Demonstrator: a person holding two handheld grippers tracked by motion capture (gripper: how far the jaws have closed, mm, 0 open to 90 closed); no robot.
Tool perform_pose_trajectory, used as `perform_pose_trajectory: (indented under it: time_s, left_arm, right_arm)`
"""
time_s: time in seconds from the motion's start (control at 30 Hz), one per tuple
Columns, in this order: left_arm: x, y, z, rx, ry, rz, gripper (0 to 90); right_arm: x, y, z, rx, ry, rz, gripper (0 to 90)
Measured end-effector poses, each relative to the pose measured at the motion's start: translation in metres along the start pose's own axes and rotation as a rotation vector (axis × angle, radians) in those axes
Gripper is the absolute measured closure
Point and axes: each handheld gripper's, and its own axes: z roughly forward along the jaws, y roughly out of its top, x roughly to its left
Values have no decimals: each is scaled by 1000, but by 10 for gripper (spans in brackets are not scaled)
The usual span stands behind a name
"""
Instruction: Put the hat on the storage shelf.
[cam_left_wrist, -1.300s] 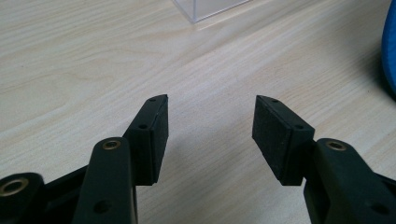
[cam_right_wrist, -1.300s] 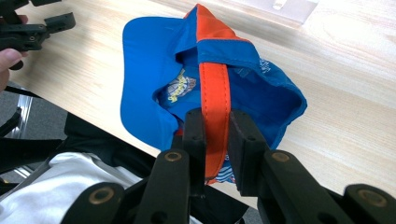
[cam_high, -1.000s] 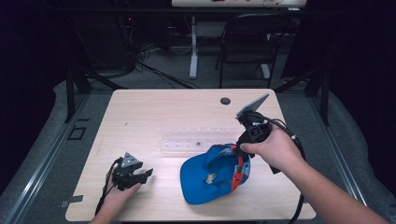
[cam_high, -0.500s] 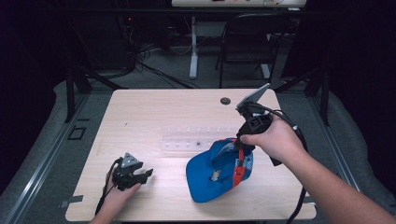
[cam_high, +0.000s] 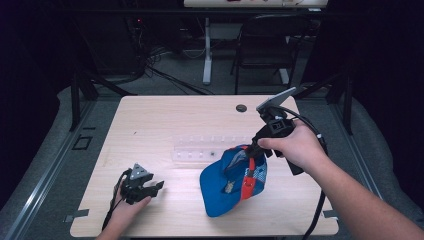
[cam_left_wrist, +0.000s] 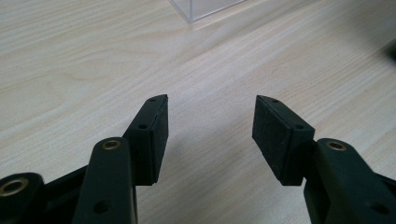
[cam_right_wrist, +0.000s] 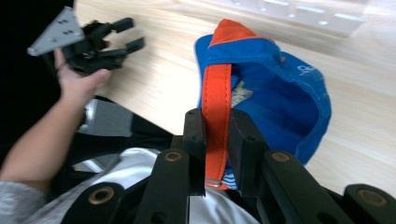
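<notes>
Since earlier, blue cap (cam_high: 231, 184) was lifted higher at table (cam_high: 165, 120) front-right, right tongs (cam_right_wrist: 217, 140) clamped on its orange strap (cam_right_wrist: 217, 105), left tongs (cam_left_wrist: 210, 128) open, idle; thin strap could slip, dropping cap.

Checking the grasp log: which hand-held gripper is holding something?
The right hand-held gripper: its jaws are shut on the cap's orange strap. The left hand-held gripper is open, over bare table.
</notes>
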Motion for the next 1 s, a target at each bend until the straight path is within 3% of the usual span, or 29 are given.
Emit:
perform_pose_trajectory:
  time_s: [0.03, 0.37, 0.47, 0.6, 0.8, 1.0]
  left_arm:
    - [0, 0, 0, 0, 0, 0, 461]
    - [0, 0, 0, 1, -1, 0, 461]
    - [0, 0, 0, 0, -1, 2, 461]
    - [0, 0, 0, -1, -1, 0, 460]
    - [0, 0, 0, 1, -2, 7, 461]
    - [0, 0, 0, -2, -1, 0, 461]
  right_arm:
    - [0, 0, 0, 0, 0, 0, 783]
    - [-9, 1, 0, -1, 171, 61, 783]
    - [-13, 1, 0, 5, 196, 62, 783]
    - [-16, 2, 1, 0, 265, 87, 784]
    - [-15, 3, 0, -13, 312, 93, 784]
    - [-14, 4, -5, -36, 327, 101, 784]
